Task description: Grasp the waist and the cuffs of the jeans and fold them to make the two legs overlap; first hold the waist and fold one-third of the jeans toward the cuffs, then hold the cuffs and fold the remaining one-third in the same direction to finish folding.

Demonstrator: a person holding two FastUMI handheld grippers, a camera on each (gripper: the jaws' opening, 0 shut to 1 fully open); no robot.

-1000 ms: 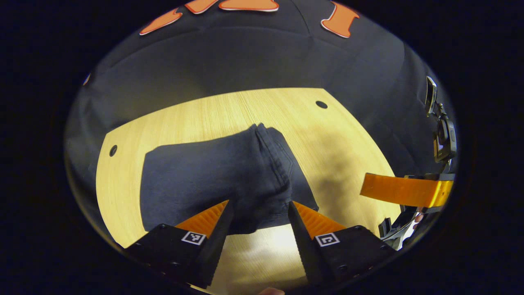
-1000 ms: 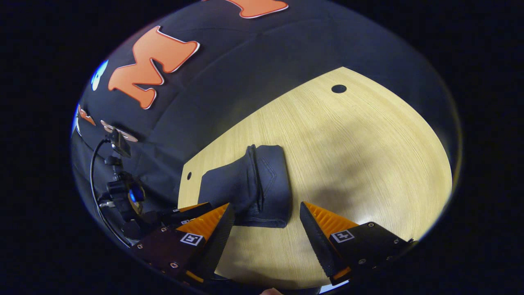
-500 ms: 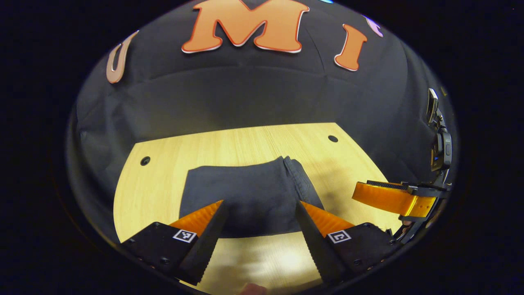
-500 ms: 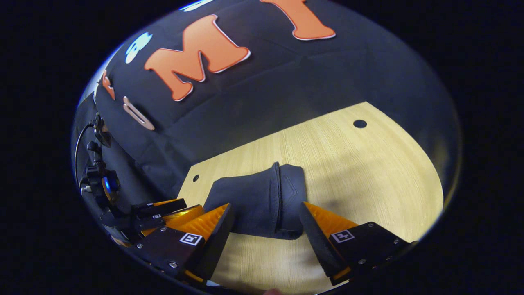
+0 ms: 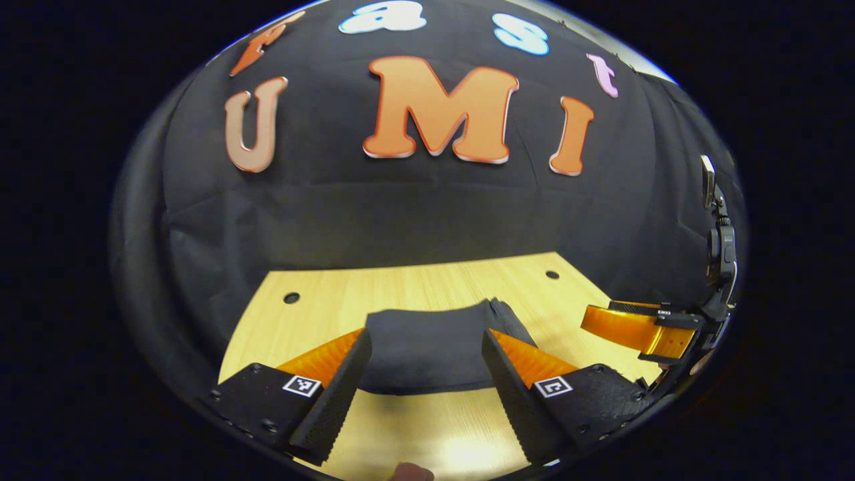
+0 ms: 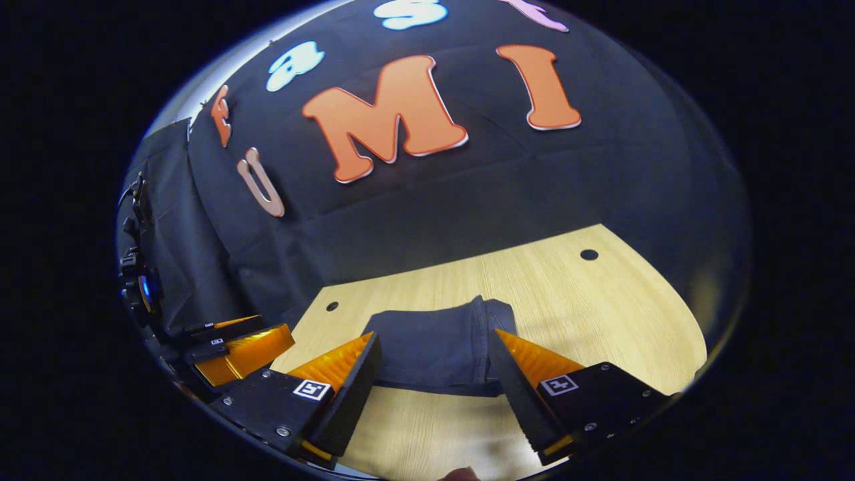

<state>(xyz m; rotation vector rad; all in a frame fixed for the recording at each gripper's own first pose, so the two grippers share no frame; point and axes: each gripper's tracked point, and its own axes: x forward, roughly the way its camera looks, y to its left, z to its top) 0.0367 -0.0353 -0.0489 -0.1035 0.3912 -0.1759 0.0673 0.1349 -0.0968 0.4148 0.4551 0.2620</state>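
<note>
The jeans lay folded in a compact dark bundle on the wooden bench, their near corners hidden behind the fingers. Left gripper and right gripper hung above the near edge, jaws wide, holding nothing.

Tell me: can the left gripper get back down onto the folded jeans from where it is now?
Probably yes. The left gripper is open, holding nothing, with the folded jeans lying on the table straight ahead between its fingers. The right gripper sits off to the side, apart from that path.
</note>
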